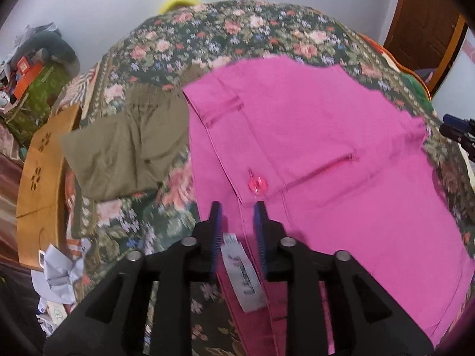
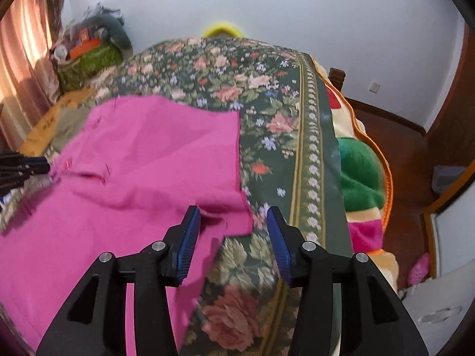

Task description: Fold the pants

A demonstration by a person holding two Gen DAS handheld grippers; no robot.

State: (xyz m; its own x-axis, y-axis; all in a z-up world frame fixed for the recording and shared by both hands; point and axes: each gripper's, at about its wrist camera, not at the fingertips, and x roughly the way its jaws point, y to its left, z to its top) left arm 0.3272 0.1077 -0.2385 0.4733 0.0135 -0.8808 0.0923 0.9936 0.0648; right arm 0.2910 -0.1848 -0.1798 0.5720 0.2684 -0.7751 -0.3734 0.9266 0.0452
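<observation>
Pink pants point(image 1: 326, 148) lie spread on a floral bedspread point(image 1: 237, 35), with a pink button point(image 1: 257, 184) and a white label point(image 1: 242, 273) near the waistband. My left gripper point(image 1: 237, 210) is open, its fingers straddling the waistband edge near the button. In the right wrist view the pants point(image 2: 133, 163) cover the left half of the bed. My right gripper point(image 2: 233, 216) is open above the pants' right edge, one finger over the fabric, one over the bedspread point(image 2: 267, 136). The left gripper tip point(image 2: 32, 166) shows at the far left.
An olive garment point(image 1: 124, 148) lies left of the pants. A cardboard box point(image 1: 41, 187) and crumpled paper point(image 1: 59, 273) sit beside the bed. A colourful plush blanket point(image 2: 359, 178) hangs off the right side. Clutter point(image 2: 86, 50) stands at the back left; a wooden door point(image 1: 424, 17) at the right.
</observation>
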